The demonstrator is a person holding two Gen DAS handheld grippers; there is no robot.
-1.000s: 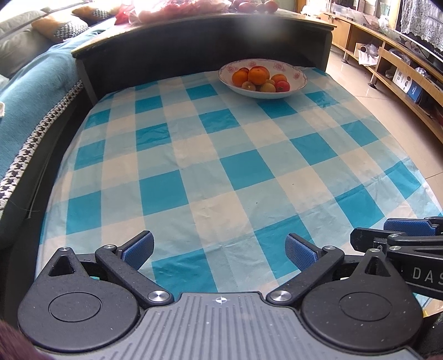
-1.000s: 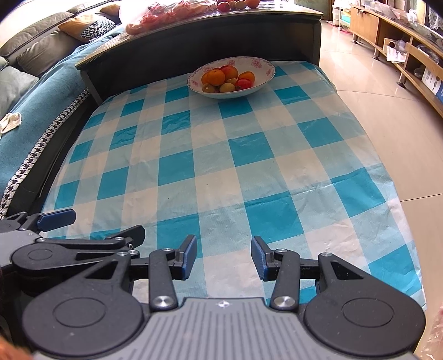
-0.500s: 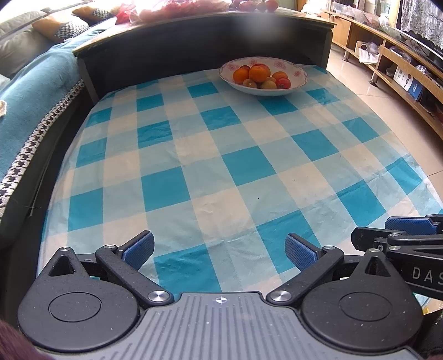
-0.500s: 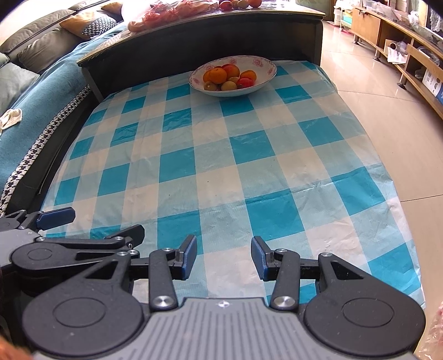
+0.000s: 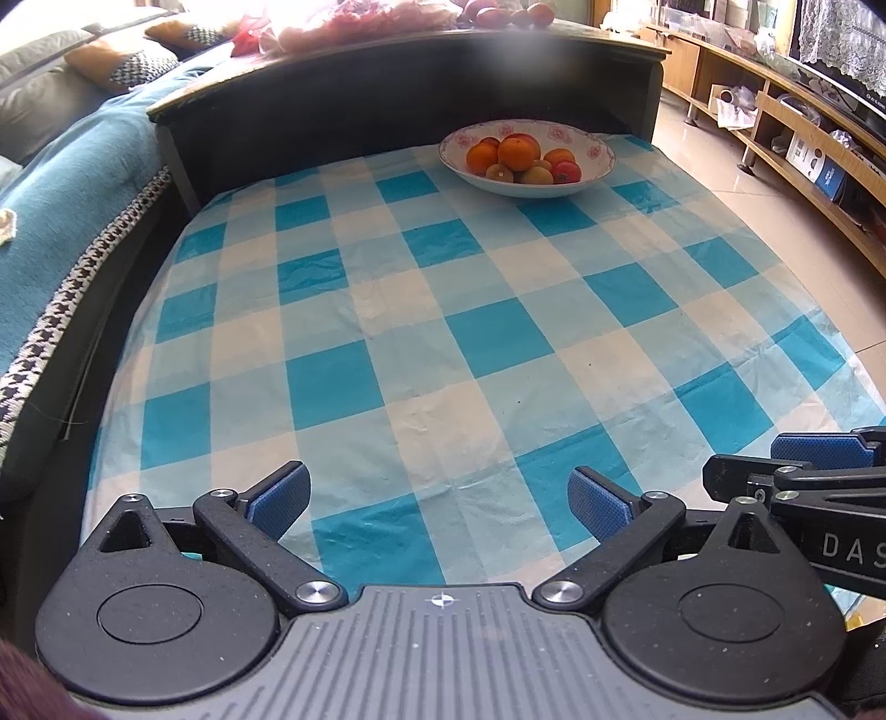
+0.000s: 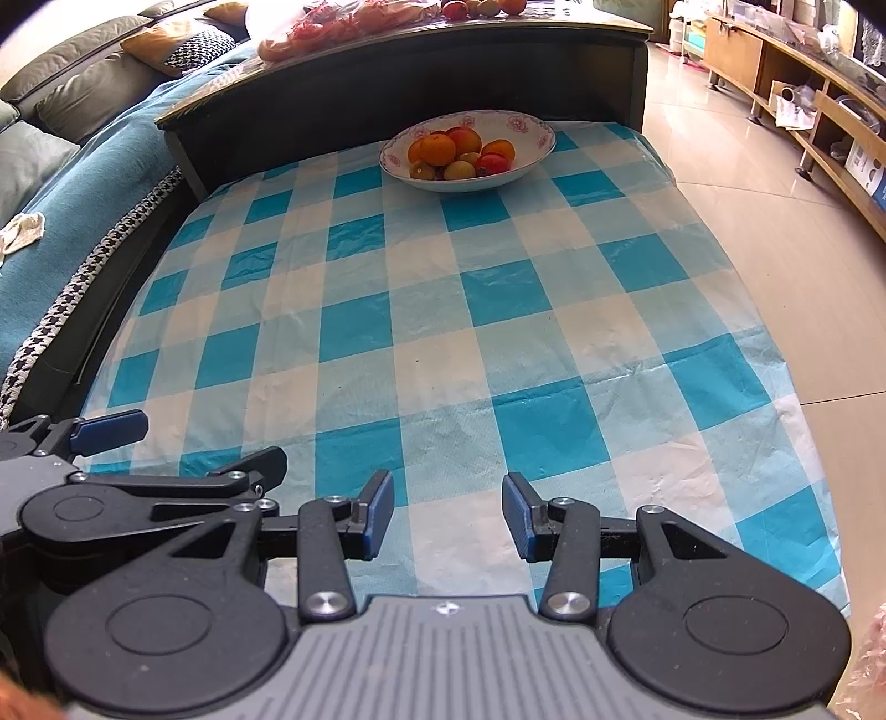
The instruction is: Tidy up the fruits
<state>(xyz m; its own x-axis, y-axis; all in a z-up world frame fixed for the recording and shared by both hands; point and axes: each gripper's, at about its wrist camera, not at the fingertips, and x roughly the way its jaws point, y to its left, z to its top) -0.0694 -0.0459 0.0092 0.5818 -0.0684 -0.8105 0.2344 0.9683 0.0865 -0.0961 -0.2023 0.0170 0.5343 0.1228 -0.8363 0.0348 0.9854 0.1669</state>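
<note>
Left wrist view puts the fruit (image 5: 520, 158) piled in a white floral bowl (image 5: 601, 158) at the far end of the bench (image 5: 387, 354), well apart from both tongs. Oranges, something red, a couple of yellowish ones, can't name them closer than that. Bowl round, so no long axis to line up with; heap just sits a bit toward its left side.

From the left tongs (image 5: 437, 498), dead ahead and a touch to the right. From the right tongs (image 6: 448, 512), ahead and nearly on the centre line, maybe slightly left. So roughly between the two lines of sight, and honestly can't call which one is nearer, both down at the near edge side by side.

Left tongs spread wide, holding nothing. Right tongs parted less, also holding nothing.

Probably a straight reach forward across the checked cloth (image 6: 354, 332) next, with either one. More fruit on the dark raised ledge (image 6: 476, 6) behind, too blurry to sort.
</note>
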